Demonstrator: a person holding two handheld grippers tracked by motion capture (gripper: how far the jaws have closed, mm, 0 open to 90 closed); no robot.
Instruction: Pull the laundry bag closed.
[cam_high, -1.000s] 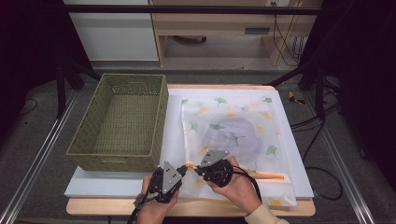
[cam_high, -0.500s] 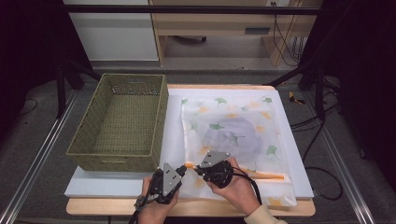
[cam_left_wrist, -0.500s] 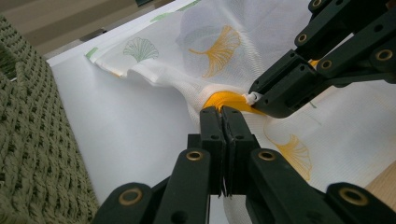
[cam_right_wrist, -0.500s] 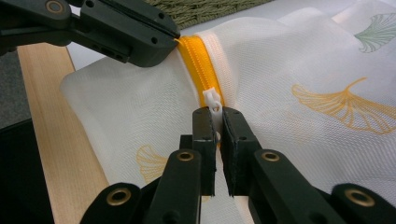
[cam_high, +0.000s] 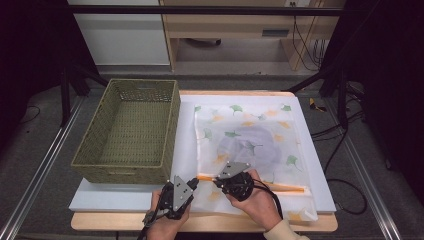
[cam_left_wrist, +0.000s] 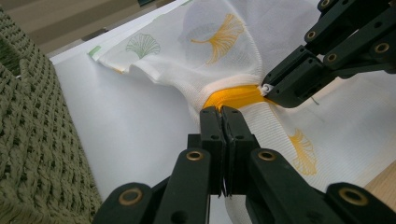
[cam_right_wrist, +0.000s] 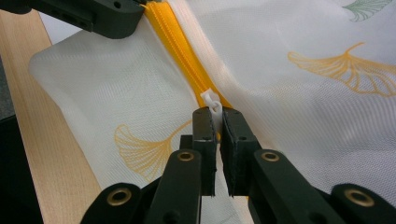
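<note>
- Nothing much is shifting since the earlier frames: both hands are staying at the near edge of the bench, the bag lying where it lay.
- Left tongs are sitting closed, pinching the mesh bag at the near end of its orange zipper; in the high view they are showing at the bag's near left corner.
- Right tongs are gripping the white zipper pull, jaws nearly shut on it; from above they are working just beside the left ones.
- Zipper's long axis is running along the bag's near edge, from the left tongs away toward the right side of the bench; the pull is lying at the left end, so the right hand is the one placed to draw it, I judge, while the left is anchoring the fabric.
- Bag is looking white and translucent, printed with green and orange ginkgo leaves, lying flat on the white board with a greyish bundle inside.
- Farther left, a green woven basket is standing beside the bag, apart from it.
</note>
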